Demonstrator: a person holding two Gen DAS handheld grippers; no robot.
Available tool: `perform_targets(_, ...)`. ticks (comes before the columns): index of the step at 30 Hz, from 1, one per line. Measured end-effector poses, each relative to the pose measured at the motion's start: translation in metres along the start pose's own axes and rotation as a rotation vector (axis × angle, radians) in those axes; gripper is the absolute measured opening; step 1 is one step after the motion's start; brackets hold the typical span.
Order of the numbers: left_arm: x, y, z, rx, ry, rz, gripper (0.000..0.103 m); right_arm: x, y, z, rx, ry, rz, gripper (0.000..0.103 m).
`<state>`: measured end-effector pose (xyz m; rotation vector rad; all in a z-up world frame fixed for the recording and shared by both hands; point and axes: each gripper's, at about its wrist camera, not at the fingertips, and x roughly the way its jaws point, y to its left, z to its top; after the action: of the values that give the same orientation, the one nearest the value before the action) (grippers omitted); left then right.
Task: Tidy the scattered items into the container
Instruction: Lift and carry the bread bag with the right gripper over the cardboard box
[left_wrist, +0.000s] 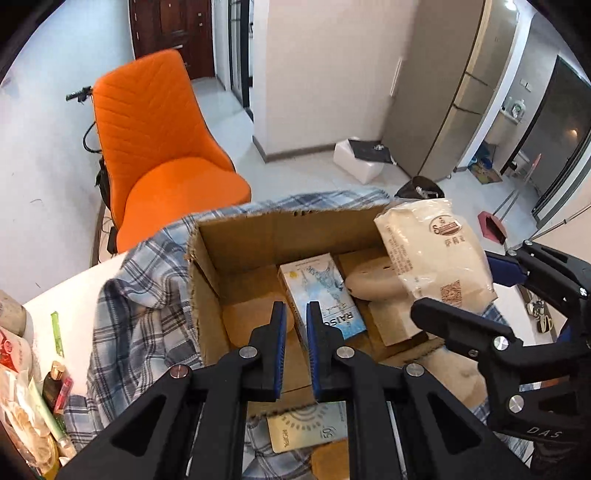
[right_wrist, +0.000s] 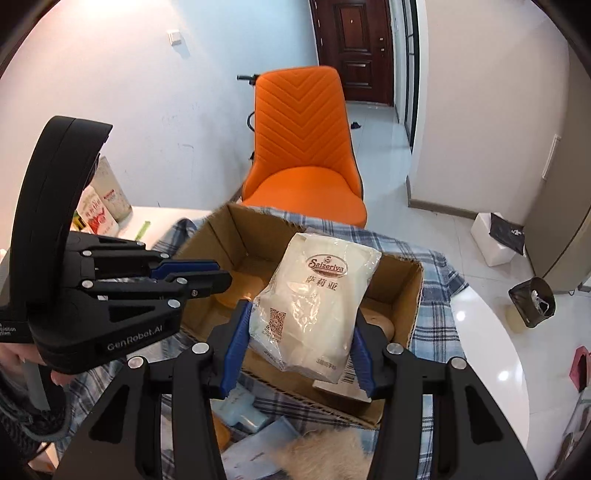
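Observation:
An open cardboard box stands on a plaid cloth. Inside lie a blue-and-white carton and tan rounded items. My right gripper is shut on a white plastic food packet, held above the box's right side. My left gripper hovers over the box's near left part, shut with nothing between its blue pads.
An orange chair stands beyond the table. Packets and bottles crowd the table's left end. A pale card box, a light blue item and something furry lie on the cloth in front of the box.

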<state>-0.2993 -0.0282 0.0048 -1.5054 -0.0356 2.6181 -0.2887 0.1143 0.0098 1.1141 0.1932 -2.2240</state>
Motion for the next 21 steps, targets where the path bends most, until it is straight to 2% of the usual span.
perform_targets(3,0.012,-0.001,-0.001,0.014,0.015,0.014,0.012,0.007,-0.006,0.001,0.017,0.004,0.016,0.048)
perform_targets(6,0.02,0.0,0.001,0.003,0.024,-0.002,0.012,0.011,-0.008,0.003,0.018,0.005,0.017,0.048)
perform_targets(21,0.013,-0.003,0.013,0.02,-0.001,0.025,0.012,0.031,-0.001,0.015,0.02,0.013,0.062,0.048)
